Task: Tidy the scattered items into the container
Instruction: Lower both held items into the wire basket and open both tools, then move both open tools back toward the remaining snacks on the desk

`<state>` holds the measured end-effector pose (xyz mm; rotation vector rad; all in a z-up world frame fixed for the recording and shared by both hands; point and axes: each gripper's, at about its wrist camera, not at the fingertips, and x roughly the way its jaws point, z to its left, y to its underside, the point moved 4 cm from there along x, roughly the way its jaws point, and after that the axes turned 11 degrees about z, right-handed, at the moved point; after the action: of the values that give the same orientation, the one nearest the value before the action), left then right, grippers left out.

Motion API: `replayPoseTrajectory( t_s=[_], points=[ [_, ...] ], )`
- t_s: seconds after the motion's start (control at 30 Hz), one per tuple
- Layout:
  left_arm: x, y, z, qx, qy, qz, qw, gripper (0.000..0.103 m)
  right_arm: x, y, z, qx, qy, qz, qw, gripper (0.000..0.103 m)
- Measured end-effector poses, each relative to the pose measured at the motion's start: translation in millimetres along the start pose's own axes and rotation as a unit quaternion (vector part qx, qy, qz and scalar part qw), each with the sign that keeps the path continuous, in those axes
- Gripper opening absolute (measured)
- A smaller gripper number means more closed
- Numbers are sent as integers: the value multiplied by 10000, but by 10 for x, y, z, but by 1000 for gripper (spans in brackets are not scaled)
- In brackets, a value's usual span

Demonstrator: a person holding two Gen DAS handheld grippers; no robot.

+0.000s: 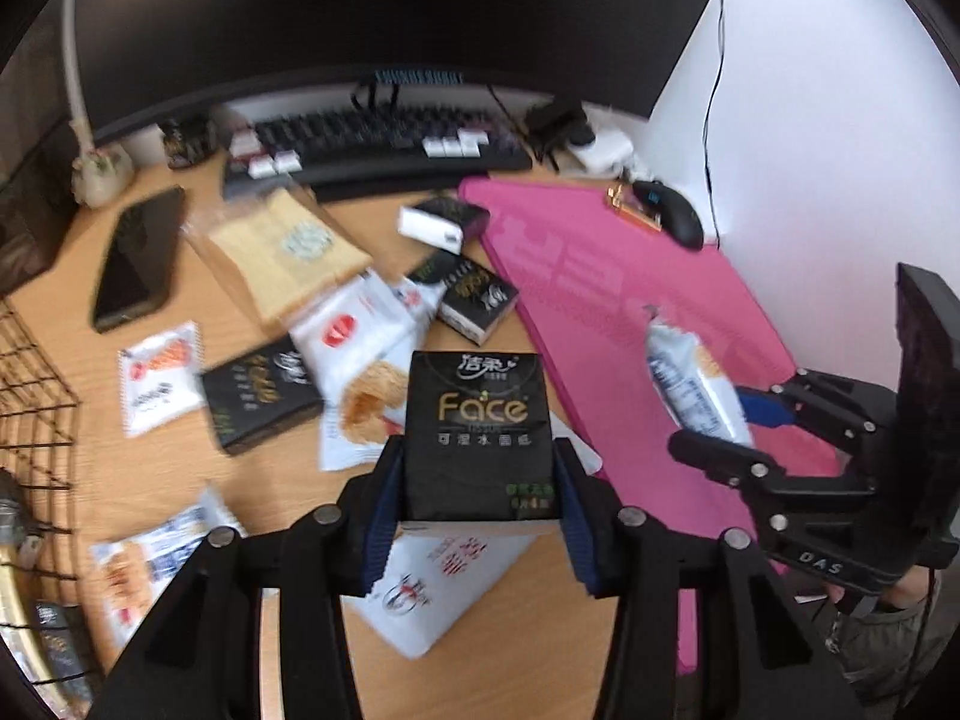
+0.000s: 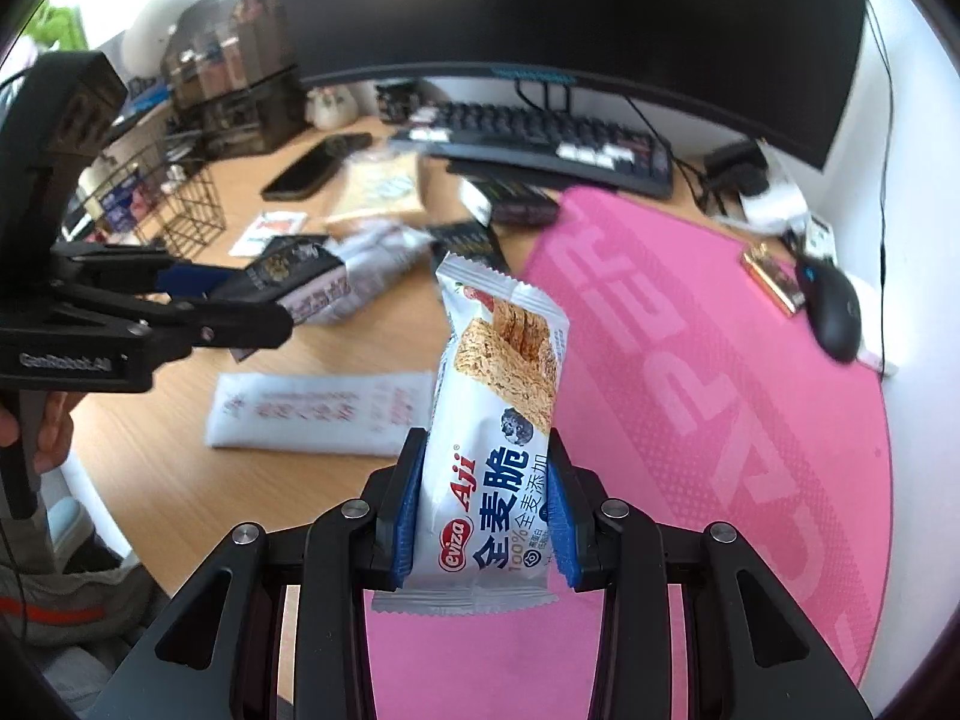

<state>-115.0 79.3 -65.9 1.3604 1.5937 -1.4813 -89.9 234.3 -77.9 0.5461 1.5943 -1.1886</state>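
My left gripper (image 1: 477, 468) is shut on a black "Face" tissue pack (image 1: 477, 408), held upright and lifted off the wooden desk. My right gripper (image 2: 486, 480) is shut on a white wheat-crisp snack packet (image 2: 498, 384), held upright over the pink mat (image 2: 690, 390). In the left wrist view the right gripper (image 1: 720, 426) hangs to the right with that packet (image 1: 690, 378). The black wire basket (image 1: 30, 396) stands at the far left. More black tissue packs (image 1: 258, 399), white snack packets (image 1: 159, 378) and a bagged bread slice (image 1: 288, 252) lie scattered on the desk.
A white tissue pack (image 1: 444, 576) lies under my left gripper. A phone (image 1: 141, 258) lies left of the clutter. Keyboard (image 1: 384, 138) and monitor stand at the back. A mouse (image 1: 675, 210) and a small gold packet (image 1: 633, 210) rest on the mat's far corner.
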Motion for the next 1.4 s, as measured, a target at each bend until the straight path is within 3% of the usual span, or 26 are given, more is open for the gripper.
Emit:
replayPoseTrajectory(
  t_s=[0.17,0.37,0.47,0.6,0.77,0.87,0.93,1.2,1.4],
  points=[
    [-591,99,302,-221,-140,-533,9982,52,-263,-306,520,-400,-299,-392,9980,37],
    [-1351,489,1255,-1104,-808,-1102,9845,52,-452,-936,1675,-1399,-1053,-734,9818,37],
    [-1556,768,1781,-1665,-1143,-1122,9729,52,-374,-1213,2286,-1808,-1362,-660,9718,37],
    [-1659,1077,2252,-2114,-1279,-1087,9629,52,-133,-1471,2987,-2166,-1655,-420,9612,37],
    [-1654,1243,2564,-2354,-1326,-1003,9576,52,90,-1624,3423,-2302,-1751,-293,9568,37],
    [-1638,1294,2633,-2374,-1356,-922,9575,59,152,-1653,3500,-2285,-1700,-266,9582,44],
    [-1635,1286,2619,-2336,-1451,-910,9571,68,153,-1671,3449,-2194,-1688,-273,9605,55],
    [-1653,1093,2212,-1964,-1356,-991,9660,69,-131,-1601,2816,-1720,-1651,-495,9699,56],
    [-1464,762,1597,-1338,-1065,-906,9811,69,-310,-1368,1997,-1146,-1255,-627,9834,57]
  ],
)
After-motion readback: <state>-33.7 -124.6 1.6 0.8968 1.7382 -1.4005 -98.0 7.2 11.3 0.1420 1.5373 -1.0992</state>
